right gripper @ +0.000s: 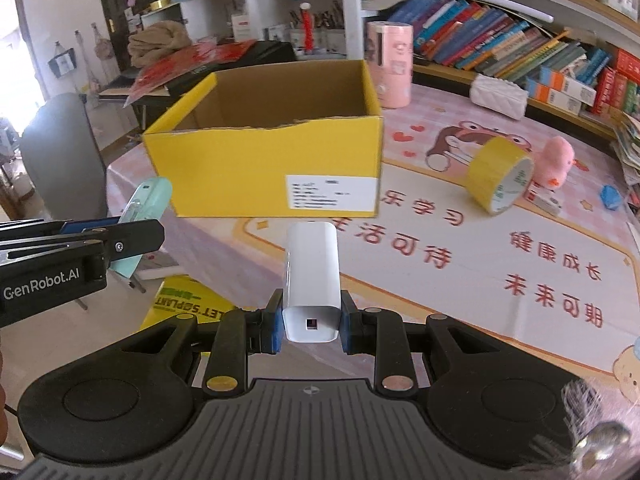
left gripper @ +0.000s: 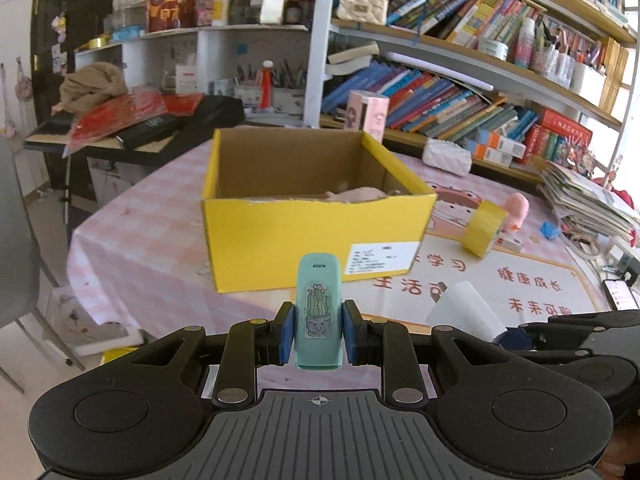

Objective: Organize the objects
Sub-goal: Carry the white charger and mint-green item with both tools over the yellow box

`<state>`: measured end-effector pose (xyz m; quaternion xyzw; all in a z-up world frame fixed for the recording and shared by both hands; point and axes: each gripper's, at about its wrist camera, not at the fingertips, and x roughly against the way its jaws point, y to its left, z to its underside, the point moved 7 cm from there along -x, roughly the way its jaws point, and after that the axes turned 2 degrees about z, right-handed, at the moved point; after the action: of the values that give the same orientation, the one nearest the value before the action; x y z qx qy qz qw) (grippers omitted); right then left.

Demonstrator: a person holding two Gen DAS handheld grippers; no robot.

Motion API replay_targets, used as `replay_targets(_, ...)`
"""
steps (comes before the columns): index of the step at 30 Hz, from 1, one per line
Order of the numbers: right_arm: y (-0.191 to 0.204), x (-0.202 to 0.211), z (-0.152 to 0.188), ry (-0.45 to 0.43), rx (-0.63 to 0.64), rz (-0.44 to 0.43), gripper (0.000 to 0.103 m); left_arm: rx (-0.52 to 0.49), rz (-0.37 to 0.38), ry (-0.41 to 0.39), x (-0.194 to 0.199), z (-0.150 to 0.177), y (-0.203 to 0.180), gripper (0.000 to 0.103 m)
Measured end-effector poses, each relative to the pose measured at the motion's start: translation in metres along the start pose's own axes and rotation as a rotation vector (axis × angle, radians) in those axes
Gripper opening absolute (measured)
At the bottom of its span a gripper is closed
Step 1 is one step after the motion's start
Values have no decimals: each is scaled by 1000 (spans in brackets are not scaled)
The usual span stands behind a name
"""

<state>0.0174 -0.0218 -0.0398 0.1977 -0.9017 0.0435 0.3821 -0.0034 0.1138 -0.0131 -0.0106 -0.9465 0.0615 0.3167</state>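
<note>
My left gripper [left gripper: 318, 334] is shut on a mint-green stapler [left gripper: 319, 308] with a cactus sticker, held in the air in front of the yellow cardboard box [left gripper: 312, 236]. My right gripper [right gripper: 311, 322] is shut on a white power bank [right gripper: 312, 276], also held before the box [right gripper: 264, 168]. The stapler [right gripper: 148, 208] and the left gripper show at the left of the right wrist view. The power bank [left gripper: 466, 314] shows at the lower right of the left wrist view. A pink soft item [left gripper: 360, 194] lies inside the box.
A yellow tape roll [right gripper: 500, 176] and a pink plush toy [right gripper: 556, 162] lie right of the box on the pink table mat [right gripper: 500, 248]. A pink canister [right gripper: 390, 64] and a white quilted pouch [right gripper: 498, 96] stand behind. Bookshelves [left gripper: 460, 92] line the back. A grey chair [right gripper: 60, 156] stands left.
</note>
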Motion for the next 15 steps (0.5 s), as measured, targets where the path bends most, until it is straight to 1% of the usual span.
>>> replay_targets(3,9,2,-3,-12,19,-6,24,-1,-11,-23,4,-5,5,23)
replay_targets(7,14,4,-13,-46,47,0,24,-21,-16,-84,9,-20,5,23)
replay_targets(10,13,6,-28,-84,59,5,24,-18,-7,-119,10,-35,6,23)
replay_targets(15,8,6,-64,-159,60,1,24,-18,-20,-171,-1,-64,9,23)
